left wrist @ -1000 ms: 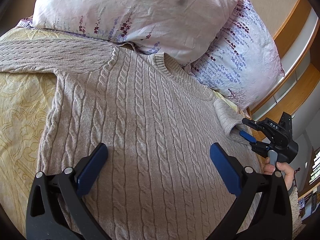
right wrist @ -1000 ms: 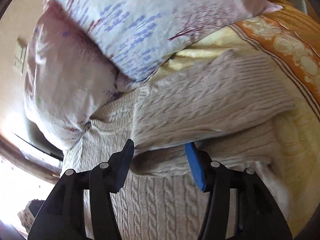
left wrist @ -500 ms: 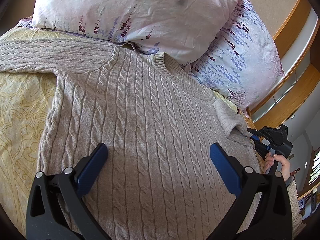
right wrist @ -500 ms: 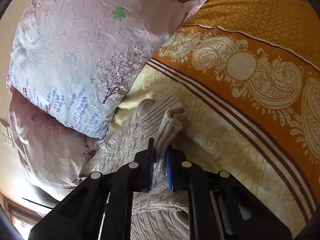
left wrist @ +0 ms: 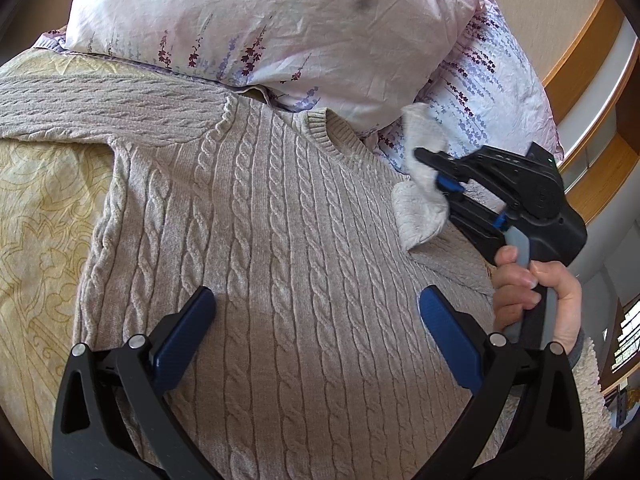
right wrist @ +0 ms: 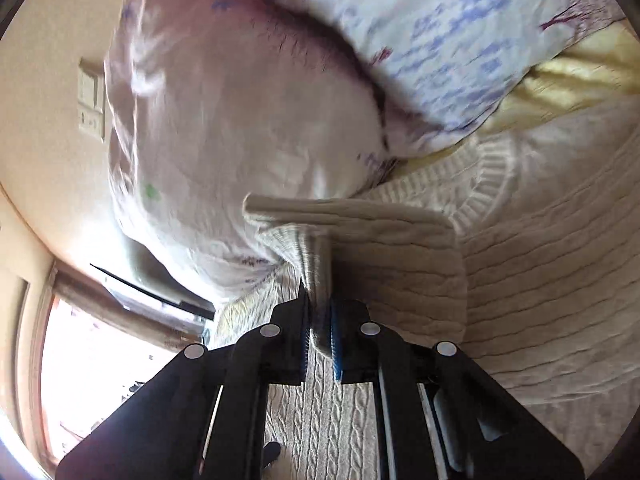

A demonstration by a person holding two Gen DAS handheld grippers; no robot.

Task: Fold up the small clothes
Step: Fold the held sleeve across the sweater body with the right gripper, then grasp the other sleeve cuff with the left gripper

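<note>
A beige cable-knit sweater [left wrist: 280, 248] lies face up on the bed, its neck toward the pillows and one sleeve [left wrist: 100, 108] stretched out to the left. My left gripper [left wrist: 316, 320] hovers wide open over the sweater's chest with nothing between its blue pads. My right gripper [left wrist: 438, 174] is shut on the cuff of the other sleeve [left wrist: 420, 208], lifted above the sweater's right shoulder. In the right wrist view the ribbed cuff [right wrist: 320, 264] is pinched between the fingers of the right gripper [right wrist: 318, 320], and the sleeve drapes back to the right over the sweater's body [right wrist: 540, 280].
Two floral pillows [left wrist: 280, 20] [left wrist: 492, 92] lie stacked behind the sweater's neck. A yellow patterned bedspread [left wrist: 36, 216] shows at the left. A hand [left wrist: 536, 292] holds the right gripper's handle. Wooden panelling [left wrist: 592, 152] and a window lie at the right.
The right gripper closed on the sleeve cuff at the bed's right edge, then swung it up and inward over the sweater's shoulder. The left gripper stayed still and open.
</note>
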